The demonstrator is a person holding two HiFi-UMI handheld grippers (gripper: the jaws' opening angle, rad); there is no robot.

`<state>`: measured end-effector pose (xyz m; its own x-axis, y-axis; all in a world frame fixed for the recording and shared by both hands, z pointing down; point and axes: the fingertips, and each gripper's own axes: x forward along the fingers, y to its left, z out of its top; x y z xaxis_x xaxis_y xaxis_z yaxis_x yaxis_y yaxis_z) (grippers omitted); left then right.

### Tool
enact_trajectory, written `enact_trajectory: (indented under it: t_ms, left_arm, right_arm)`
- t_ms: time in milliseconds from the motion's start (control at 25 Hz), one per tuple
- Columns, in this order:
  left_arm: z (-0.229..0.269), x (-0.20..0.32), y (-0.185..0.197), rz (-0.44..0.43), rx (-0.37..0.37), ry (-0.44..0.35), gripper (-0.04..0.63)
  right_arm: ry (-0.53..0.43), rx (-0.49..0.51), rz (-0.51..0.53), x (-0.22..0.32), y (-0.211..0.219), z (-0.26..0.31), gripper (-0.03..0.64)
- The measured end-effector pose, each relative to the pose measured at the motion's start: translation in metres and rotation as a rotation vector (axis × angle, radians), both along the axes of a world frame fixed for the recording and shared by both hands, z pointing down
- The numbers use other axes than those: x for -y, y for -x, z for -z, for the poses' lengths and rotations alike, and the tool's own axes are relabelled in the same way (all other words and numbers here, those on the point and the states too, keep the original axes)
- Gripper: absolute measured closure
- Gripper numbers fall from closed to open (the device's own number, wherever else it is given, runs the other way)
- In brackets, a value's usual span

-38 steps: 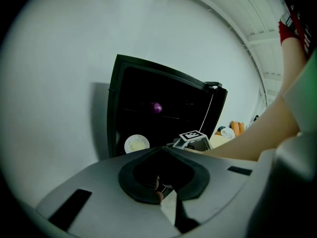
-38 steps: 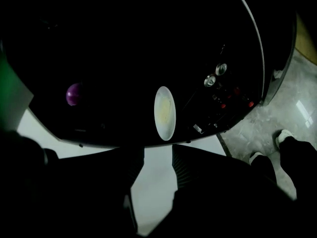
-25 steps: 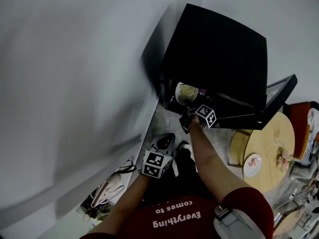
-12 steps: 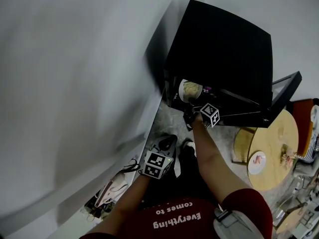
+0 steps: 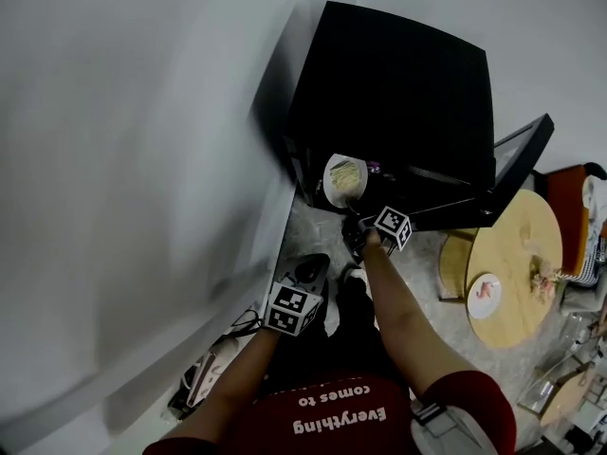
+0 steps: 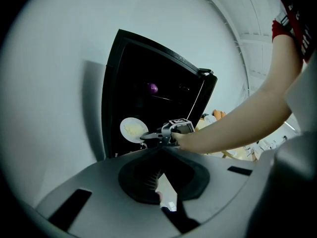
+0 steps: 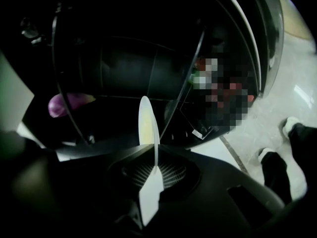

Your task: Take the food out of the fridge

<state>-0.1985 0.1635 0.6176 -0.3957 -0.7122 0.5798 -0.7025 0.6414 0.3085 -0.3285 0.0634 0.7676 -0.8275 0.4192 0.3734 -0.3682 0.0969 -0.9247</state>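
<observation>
A black fridge (image 5: 398, 83) stands with its door (image 5: 520, 159) swung open. My right gripper (image 5: 353, 207) is at its front, and its jaws have just closed on the rim of a white plate (image 5: 343, 178) of pale yellow food. In the right gripper view that plate (image 7: 147, 123) shows edge-on, pinched at my right gripper (image 7: 155, 155). A purple food item (image 7: 67, 103) lies on a shelf inside. My left gripper (image 5: 305, 278) hangs lower by the person's legs, jaws together and empty. From it I see the plate (image 6: 132, 130) and the right gripper (image 6: 151, 136).
A round wooden table (image 5: 531, 254) with a small plate (image 5: 482, 295) stands to the right of the fridge. The open door juts out on that side. A white wall (image 5: 142, 159) runs along the left. Shoes and cables (image 5: 204, 377) lie on the floor.
My right gripper has shut on the plate's rim and drawn it a little up and out of the fridge's front. The left gripper has barely moved.
</observation>
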Motion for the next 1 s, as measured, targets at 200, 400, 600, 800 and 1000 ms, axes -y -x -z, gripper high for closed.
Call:
enact_trajectory:
  t_ms: [200, 400, 600, 800, 1000]
  left_arm:
    - [0.003, 0.006, 0.001, -0.049, 0.003, 0.009, 0.589]
    - [0.005, 0.018, -0.009, -0.112, 0.002, 0.019, 0.589]
    - [0.02, 0.038, -0.025, -0.188, 0.012, -0.028, 0.589]
    - [0.04, 0.047, -0.035, -0.267, 0.035, -0.068, 0.589]
    - [0.049, 0.068, -0.035, -0.394, 0.085, -0.077, 0.589]
  right_arm:
    - [0.005, 0.026, 0.093, 0.002, -0.039, 0.024, 0.591]
    - [0.057, 0.018, 0.124, 0.015, -0.098, 0.048, 0.591]
    - [0.101, -0.03, 0.101, 0.031, -0.164, 0.065, 0.591]
    - [0.094, -0.016, 0.092, 0.034, -0.209, 0.088, 0.591]
    - [0.067, 0.062, 0.049, 0.035, -0.221, 0.113, 0.591]
